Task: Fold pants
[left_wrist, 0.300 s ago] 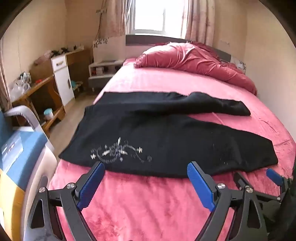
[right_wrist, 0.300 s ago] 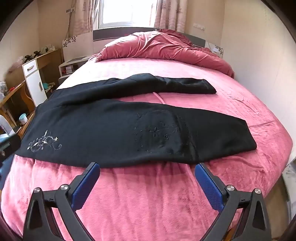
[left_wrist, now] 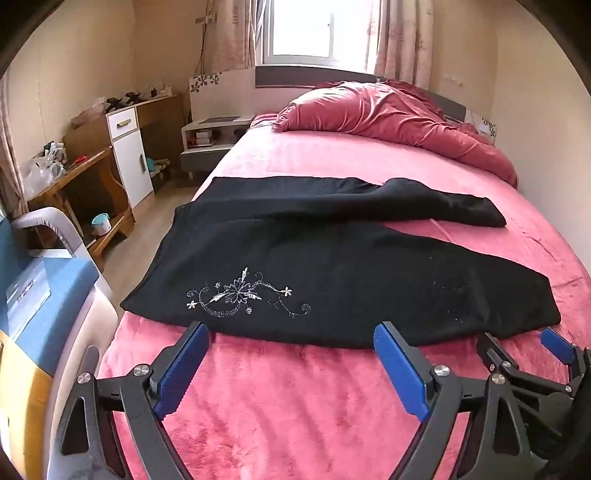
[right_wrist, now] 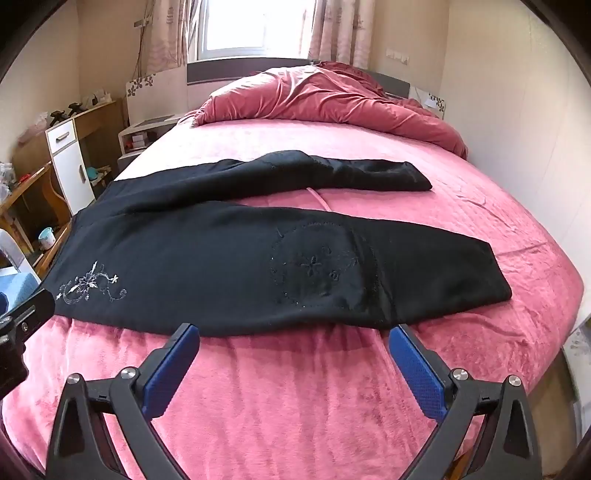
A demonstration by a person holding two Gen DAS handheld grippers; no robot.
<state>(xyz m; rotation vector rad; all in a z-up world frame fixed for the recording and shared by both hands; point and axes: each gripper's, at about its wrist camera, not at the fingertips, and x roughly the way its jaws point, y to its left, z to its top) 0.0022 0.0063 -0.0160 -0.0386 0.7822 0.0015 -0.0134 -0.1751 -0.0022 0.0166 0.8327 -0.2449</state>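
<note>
compared with a moment ago, both claws sit a touch nearer the near hem of the trousers; the cloth itself has not shifted.

a pair of black pants (left_wrist: 332, 266) lies spread flat across a pink bed (left_wrist: 295, 406), waist toward the left edge, legs running right. one leg stretches along the near side; the other lies behind it, angling away, with a strip of pink blanket showing between them. a small white floral embroidery (left_wrist: 240, 295) sits near the waist, and a fainter stitched circle (right_wrist: 321, 266) marks the near leg.

the left gripper (left_wrist: 291, 354) hovers above the blanket just short of the hem, its blue pads spread wide apart — nothing between them, nothing touched. the right gripper (right_wrist: 295, 354) hangs the same way further along the near leg, fully released and empty, tilted down toward the bed. whether the pad tips brush the hem is hard to judge from these angles.

a rumpled red duvet (right_wrist: 332, 96) is heaped at the far end under a bright window (right_wrist: 255, 26). a wooden desk (left_wrist: 74, 173) and white cabinet (left_wrist: 129, 158) stand along the left wall.
</note>
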